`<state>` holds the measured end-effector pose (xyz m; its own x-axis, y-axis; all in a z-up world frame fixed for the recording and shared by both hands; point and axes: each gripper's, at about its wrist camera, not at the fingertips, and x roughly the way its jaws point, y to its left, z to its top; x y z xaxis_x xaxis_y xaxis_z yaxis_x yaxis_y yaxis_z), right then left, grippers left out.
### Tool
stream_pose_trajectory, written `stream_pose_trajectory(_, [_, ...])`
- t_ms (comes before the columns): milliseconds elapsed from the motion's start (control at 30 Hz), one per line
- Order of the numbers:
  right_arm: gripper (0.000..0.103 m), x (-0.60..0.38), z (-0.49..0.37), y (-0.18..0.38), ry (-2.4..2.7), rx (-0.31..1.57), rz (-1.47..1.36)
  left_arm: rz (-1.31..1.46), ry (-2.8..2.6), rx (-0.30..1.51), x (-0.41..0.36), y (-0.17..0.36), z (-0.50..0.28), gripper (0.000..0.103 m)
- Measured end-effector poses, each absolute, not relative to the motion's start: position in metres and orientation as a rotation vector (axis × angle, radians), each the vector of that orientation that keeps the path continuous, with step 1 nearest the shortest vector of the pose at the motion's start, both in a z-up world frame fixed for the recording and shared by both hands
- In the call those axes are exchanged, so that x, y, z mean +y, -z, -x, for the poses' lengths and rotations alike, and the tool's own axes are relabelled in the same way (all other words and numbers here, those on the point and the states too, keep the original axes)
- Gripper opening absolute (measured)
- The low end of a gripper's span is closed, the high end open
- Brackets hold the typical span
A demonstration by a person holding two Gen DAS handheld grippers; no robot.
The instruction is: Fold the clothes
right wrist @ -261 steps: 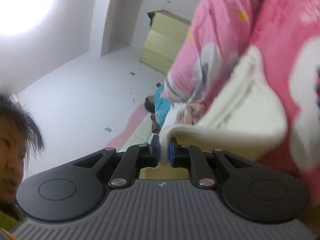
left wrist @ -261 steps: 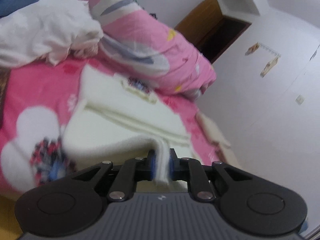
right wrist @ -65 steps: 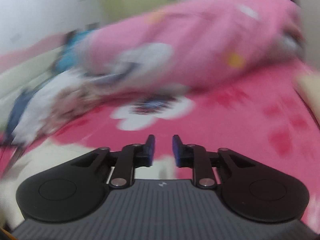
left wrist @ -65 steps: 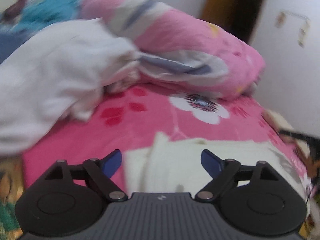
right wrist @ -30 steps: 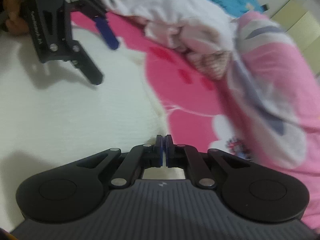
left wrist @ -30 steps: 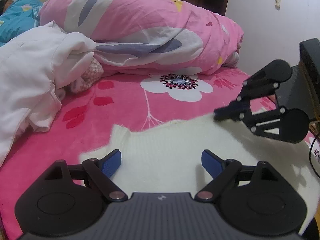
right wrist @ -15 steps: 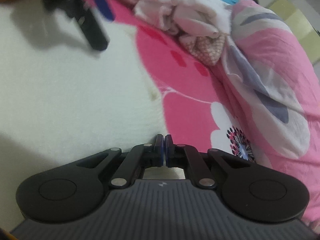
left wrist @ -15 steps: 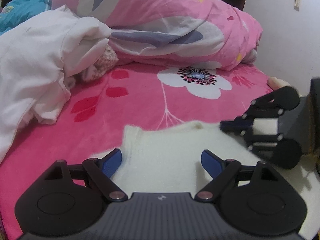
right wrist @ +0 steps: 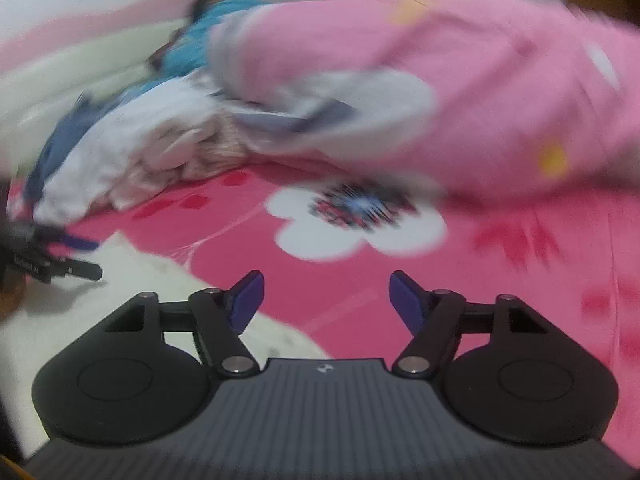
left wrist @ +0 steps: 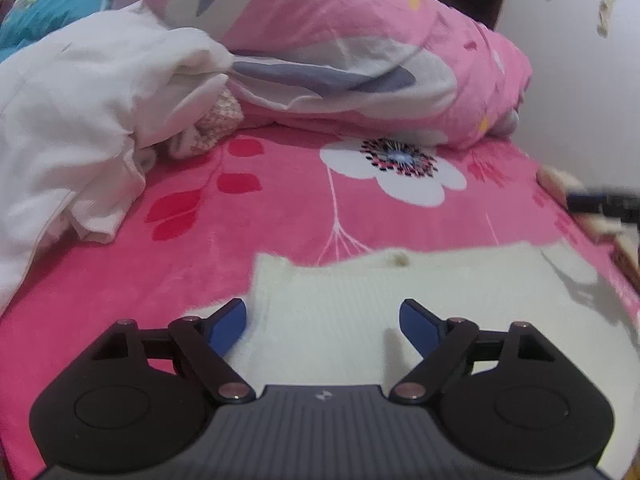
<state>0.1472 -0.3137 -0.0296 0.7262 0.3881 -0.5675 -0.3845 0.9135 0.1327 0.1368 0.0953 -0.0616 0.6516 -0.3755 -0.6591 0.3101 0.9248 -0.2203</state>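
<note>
The cream garment (left wrist: 360,308) is a ribbed knit, matt and slightly fuzzy, with a fluffy edge. Under it the bed (left wrist: 248,240) wears a plush pink fleece cover, soft-napped and matt. The rolled quilt (left wrist: 360,48) along the far edge looks like smooth woven cotton with fine creases. The white clothes (left wrist: 80,112) heaped at the left edge are thin, smooth cloth. The left claw (left wrist: 322,322) is matt black plastic with small shiny metal pins, blue pads (left wrist: 416,324) and a ridged grey body.
</note>
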Motion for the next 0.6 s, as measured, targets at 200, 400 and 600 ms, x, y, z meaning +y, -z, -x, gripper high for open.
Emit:
stream_pose_trajectory(200, [0.070,-0.363,-0.146,0.062,-0.398,0.741,-0.266,0.124,0.400,0.791,0.102,0.062,-0.143,0.076])
stream_pose_trajectory(400, [0.067,-0.356,-0.148,0.083,-0.478,0.791,-0.283,0.106,0.407,0.803,0.101,0.063,-0.145,0.073])
stream_pose_trajectory(600, [0.037,-0.346,-0.144,0.084,-0.505,0.780,-0.221,0.094,0.398,0.815,0.099,0.066,-0.148,0.067])
